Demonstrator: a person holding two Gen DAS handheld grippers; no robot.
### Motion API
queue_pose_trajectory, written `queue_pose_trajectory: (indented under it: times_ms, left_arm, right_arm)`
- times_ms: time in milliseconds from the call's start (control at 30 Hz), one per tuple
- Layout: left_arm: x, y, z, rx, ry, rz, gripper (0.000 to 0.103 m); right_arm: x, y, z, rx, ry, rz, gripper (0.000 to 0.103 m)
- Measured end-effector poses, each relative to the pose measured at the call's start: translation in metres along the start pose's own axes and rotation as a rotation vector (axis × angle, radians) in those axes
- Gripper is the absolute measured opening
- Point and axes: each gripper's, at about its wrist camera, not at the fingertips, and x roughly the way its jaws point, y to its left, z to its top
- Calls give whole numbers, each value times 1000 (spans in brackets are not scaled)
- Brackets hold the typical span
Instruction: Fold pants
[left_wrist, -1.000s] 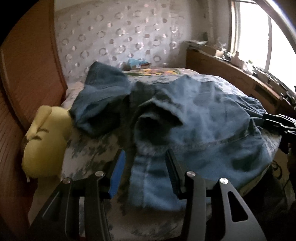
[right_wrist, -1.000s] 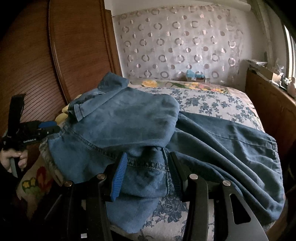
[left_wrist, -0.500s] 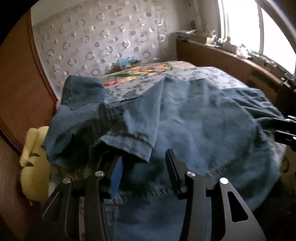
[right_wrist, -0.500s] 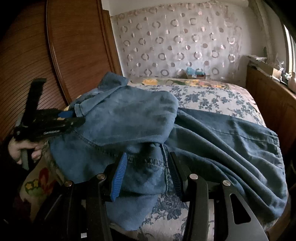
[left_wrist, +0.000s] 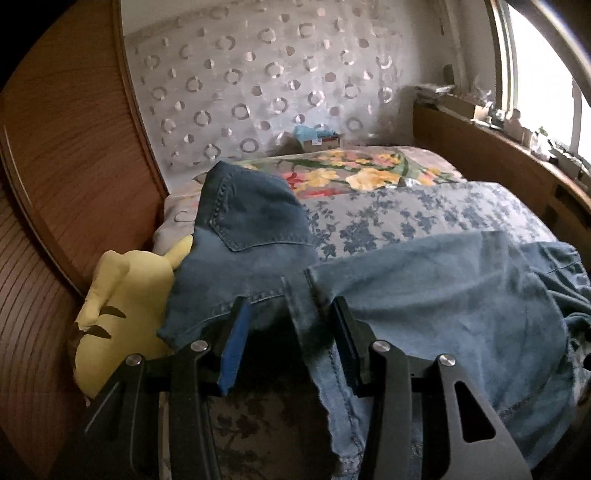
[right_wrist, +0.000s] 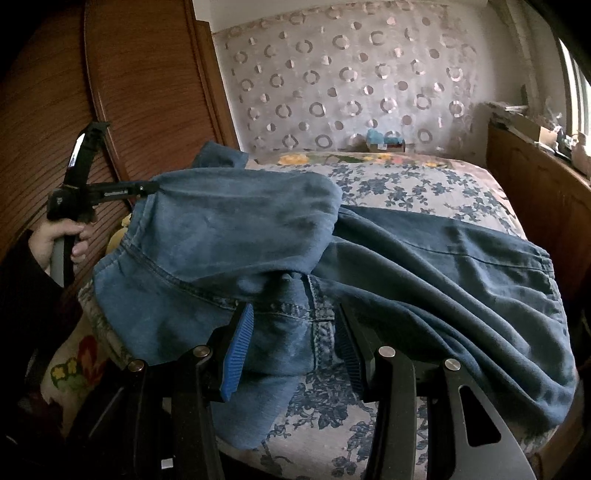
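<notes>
Since a second ago, the left gripper (left_wrist: 290, 345) has swung away from the window side and lifted, drawing a fold of the blue denim pants (right_wrist: 258, 236) up with it, so the waist end now hangs stretched in the air instead of lying crumpled; the right gripper (right_wrist: 293, 345) has stayed where it was.

Largest in view is the bed with a grey cover printed with blue flowers (right_wrist: 424, 184), filling the middle of both views, with brown wooden panelling (right_wrist: 147, 74) to its left and a pale curtain patterned with silver rings (right_wrist: 351, 81) behind it. The pants sprawl across most of the bed: darker legs trail towards the right edge, and a lighter, doubled-over part lies nearer the cameras.

A yellow plush toy (left_wrist: 125, 291) sits at the left edge of the bed, partly under the denim.

From the right wrist, the person's left hand (right_wrist: 55, 236) is seen gripping the black handle of the left gripper, whose tip meets the raised denim edge. Its jaws stand partly apart with a band of denim running between them; whether the pads actually pinch it cannot be told. The right gripper's blue-padded jaws sit either side of a seamed denim bunch, seemingly clamped on it.
</notes>
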Motion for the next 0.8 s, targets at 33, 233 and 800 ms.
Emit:
queue_pose_trajectory:
  times_ms: [33,233,800]
  left_arm:
    - [-4,-3,-3,2,-8,-8,46]
    - [-23,-23,-15,31,-29,-67,46]
    - [-55,-104,-48,67,-30,-269,46]
  right_arm:
    - [-1,-1,-1,2,-4,-1,48]
    - [-8,-8,-4,19,-19,-19,48]
    - [-43,-43,-22,80,-47,-115,48]
